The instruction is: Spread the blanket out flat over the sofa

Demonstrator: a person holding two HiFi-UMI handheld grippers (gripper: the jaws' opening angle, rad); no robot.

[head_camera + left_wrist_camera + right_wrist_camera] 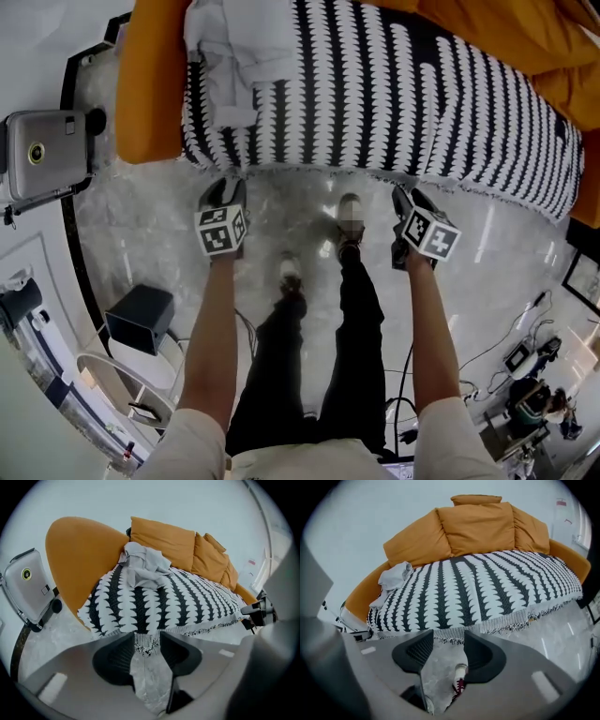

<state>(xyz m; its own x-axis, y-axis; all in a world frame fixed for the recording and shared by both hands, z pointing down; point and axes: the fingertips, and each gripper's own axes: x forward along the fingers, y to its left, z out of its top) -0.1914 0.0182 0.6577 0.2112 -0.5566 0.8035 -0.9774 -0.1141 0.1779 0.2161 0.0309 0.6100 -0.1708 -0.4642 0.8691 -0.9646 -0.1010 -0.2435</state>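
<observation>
Your left tool (pixel 147 651) and right tool (pixel 445 653) both stand wide open, gripping nothing — the fringed black-and-white knitted blanket (pixel 487 592) lies spread over the orange curved sofa (pixel 478 522). Spreading looks nearly done; next, probably smooth the front hem. A crumpled grey cloth (pixel 143 566) sits on its end — glossy marble floor (pixel 291 211) below.

- Blanket (pixel 394 94) lies on the sofa (pixel 150 94) seat; its fringed edge hangs over the front;
- crumpled cloth (pixel 225 56) rests on the blanket's left end;
- cushions (pixel 478 522) stand behind the blanket;
- my left gripper (pixel 225 190) and right gripper (pixel 409 202) hang before that edge, left and right; my feet (pixel 291 272) are between them;
- wheeled case (pixel 47 150) stands left of the sofa.
</observation>
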